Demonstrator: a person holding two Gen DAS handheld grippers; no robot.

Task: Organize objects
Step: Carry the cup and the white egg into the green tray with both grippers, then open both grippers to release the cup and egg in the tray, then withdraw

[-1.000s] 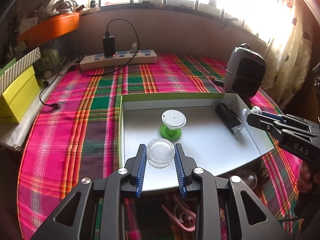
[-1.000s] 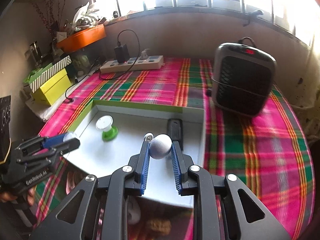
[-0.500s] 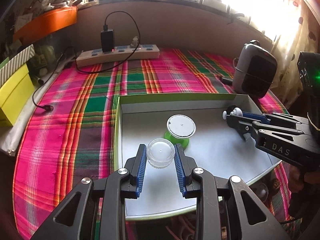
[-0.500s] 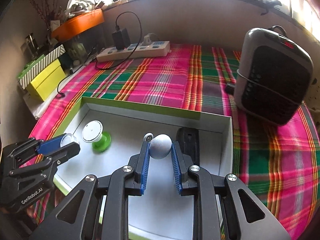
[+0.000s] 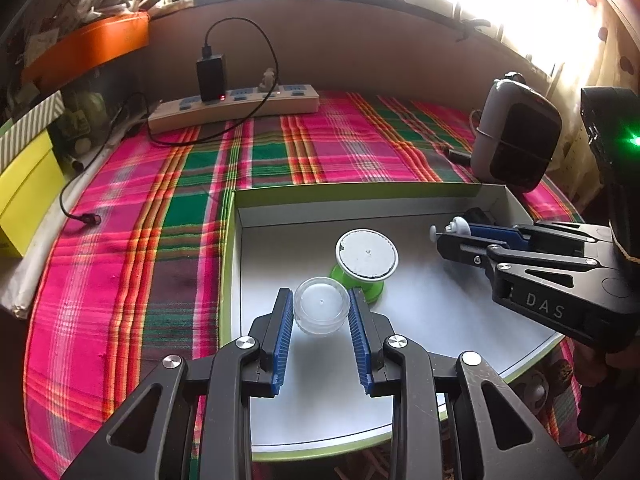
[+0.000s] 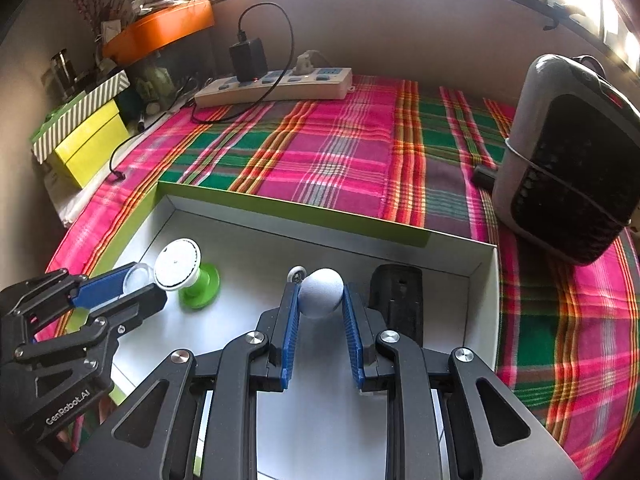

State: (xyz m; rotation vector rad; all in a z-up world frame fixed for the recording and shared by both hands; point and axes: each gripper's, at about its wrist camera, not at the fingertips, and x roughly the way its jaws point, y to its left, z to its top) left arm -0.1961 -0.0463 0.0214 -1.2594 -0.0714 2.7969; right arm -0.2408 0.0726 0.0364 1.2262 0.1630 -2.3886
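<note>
The left gripper [image 5: 321,312] is clamped on a clear round jar [image 5: 321,310] over the shallow box [image 5: 408,216], its green rim just to its left. Ahead stands a green-based spool [image 5: 366,260]. The right gripper [image 6: 321,296] pinches a grey ball [image 6: 321,292]; a black device [image 6: 396,300] lies just right, near the box wall.

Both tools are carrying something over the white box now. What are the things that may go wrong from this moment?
1. The left tool grips the clear round container close to its fingertips, just in front of the green-based spool; lowering it here might knock the spool over.
2. The right tool pinches a round grey-white ball near its fingertips; it could slip out and roll inside the white box.
3. The ball hangs beside the black device and may land on it.
</note>
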